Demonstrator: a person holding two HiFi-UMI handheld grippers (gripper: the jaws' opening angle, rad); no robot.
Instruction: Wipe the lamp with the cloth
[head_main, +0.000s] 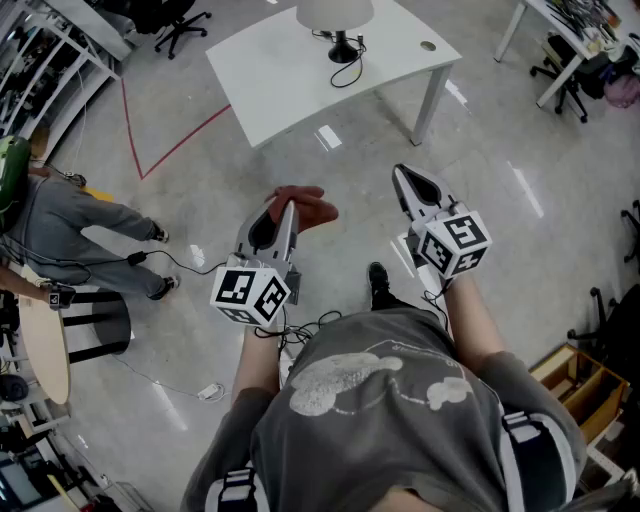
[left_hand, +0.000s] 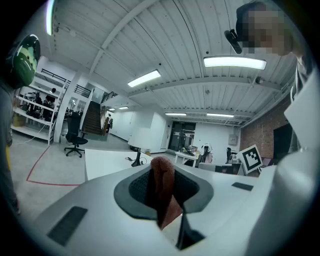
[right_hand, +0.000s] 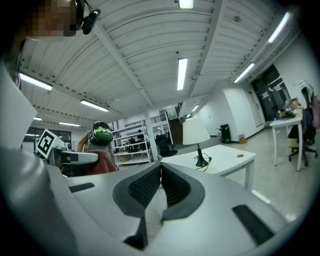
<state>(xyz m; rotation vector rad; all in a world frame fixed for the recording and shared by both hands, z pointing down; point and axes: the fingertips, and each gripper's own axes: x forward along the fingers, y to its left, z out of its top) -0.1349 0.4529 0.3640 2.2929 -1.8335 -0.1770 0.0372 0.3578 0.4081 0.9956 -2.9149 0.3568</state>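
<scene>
A white-shaded lamp (head_main: 336, 17) on a black base stands on the white table (head_main: 290, 75) far ahead; it also shows as the lamp (right_hand: 195, 133) in the right gripper view and, small, the lamp (left_hand: 136, 149) in the left gripper view. My left gripper (head_main: 288, 205) is shut on a reddish-brown cloth (head_main: 305, 205), and the cloth (left_hand: 163, 187) hangs between its jaws. My right gripper (head_main: 402, 172) is shut with nothing in it. Both are held over the floor, well short of the table.
A black cable (head_main: 348, 62) trails from the lamp base. A person in grey (head_main: 70, 225) with a green helmet stands at the left by a stool (head_main: 95, 325). Office chairs (head_main: 180, 22), another desk (head_main: 570, 30) and a wooden crate (head_main: 580, 385) ring the room.
</scene>
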